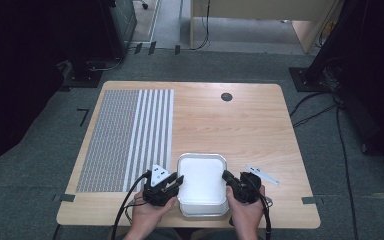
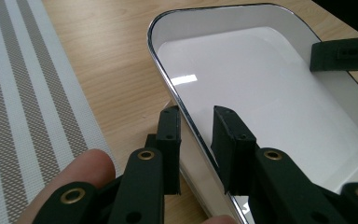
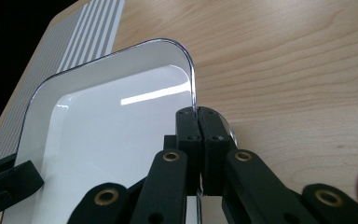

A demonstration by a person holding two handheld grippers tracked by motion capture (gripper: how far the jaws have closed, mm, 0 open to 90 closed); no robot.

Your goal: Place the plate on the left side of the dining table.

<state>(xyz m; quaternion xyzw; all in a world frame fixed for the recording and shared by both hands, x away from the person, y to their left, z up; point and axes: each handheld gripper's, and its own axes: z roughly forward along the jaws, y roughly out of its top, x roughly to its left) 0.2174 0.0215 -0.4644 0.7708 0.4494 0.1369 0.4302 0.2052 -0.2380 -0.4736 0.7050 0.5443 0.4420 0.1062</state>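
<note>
We saw a white tray [image 1: 202, 182] lying at the near edge of the bench [image 1: 240, 120], just right of a striped mat [image 1: 125, 137]. At the tray's left rim, the left gripper [image 2: 196, 140] had its jaws spread, one outside the rim and one over the tray's inside, not yet pressing it. At the tray's right rim, the right gripper [image 3: 198, 140] had its jaws pressed together, pinching that rim. A small white part [image 1: 261, 174] lay right of the tray.
</note>
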